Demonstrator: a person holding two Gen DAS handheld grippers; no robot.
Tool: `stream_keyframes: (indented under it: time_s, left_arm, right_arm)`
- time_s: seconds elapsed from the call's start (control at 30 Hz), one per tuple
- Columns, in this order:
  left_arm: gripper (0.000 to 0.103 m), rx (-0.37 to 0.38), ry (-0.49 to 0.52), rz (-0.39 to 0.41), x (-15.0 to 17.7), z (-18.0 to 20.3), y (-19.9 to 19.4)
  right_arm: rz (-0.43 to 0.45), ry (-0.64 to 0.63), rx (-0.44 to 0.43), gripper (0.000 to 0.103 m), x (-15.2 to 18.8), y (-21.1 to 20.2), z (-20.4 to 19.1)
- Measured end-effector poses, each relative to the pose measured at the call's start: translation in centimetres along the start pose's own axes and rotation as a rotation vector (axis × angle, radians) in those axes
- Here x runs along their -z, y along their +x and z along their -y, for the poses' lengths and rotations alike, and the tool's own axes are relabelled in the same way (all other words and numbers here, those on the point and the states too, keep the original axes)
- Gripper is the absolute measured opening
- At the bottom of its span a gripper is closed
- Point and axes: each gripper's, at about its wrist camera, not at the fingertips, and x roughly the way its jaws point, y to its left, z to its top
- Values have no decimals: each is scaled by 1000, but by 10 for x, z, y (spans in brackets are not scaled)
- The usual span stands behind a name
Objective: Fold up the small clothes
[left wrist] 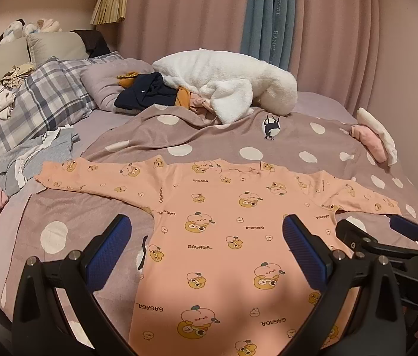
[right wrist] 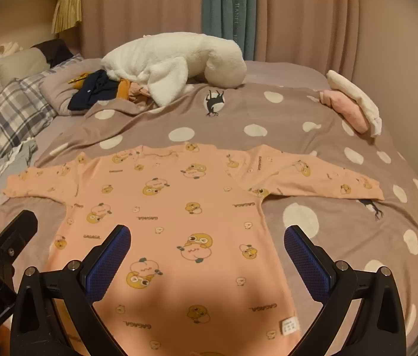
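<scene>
On the dotted bedspread [left wrist: 283, 145], the pink printed top [left wrist: 223, 237] lies flat with both sleeves spread toward 9 and 3 o'clock, its body running from 12 down to 6 o'clock between the fingers of each tool. The left hand-held gripper [left wrist: 207, 252] hovers wide open over the top's lower body, gripping nothing. The right hand-held gripper [right wrist: 207, 255] is likewise spread wide and empty above the hem.

Item: peach printed top [left wrist: 220, 225], spread flat on the dotted blanket [left wrist: 283, 136], both sleeves out sideways. Our left gripper [left wrist: 207, 243] hovers over its lower body, blue-padded fingers [left wrist: 111, 252] wide apart, holding nothing. Our right gripper [left wrist: 386, 231] sits at the right edge. Behind: white plush [left wrist: 226, 83], plaid pillow [left wrist: 39, 101].
</scene>
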Motion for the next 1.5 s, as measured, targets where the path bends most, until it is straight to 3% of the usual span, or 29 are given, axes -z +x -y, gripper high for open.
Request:
stream_keyframes:
  time_s: [1.5]
  left_arm:
    - [102,-9,-20,-87,-1,-7,14]
  right_arm:
    - [-16,-58,25,103,1,4,-10]
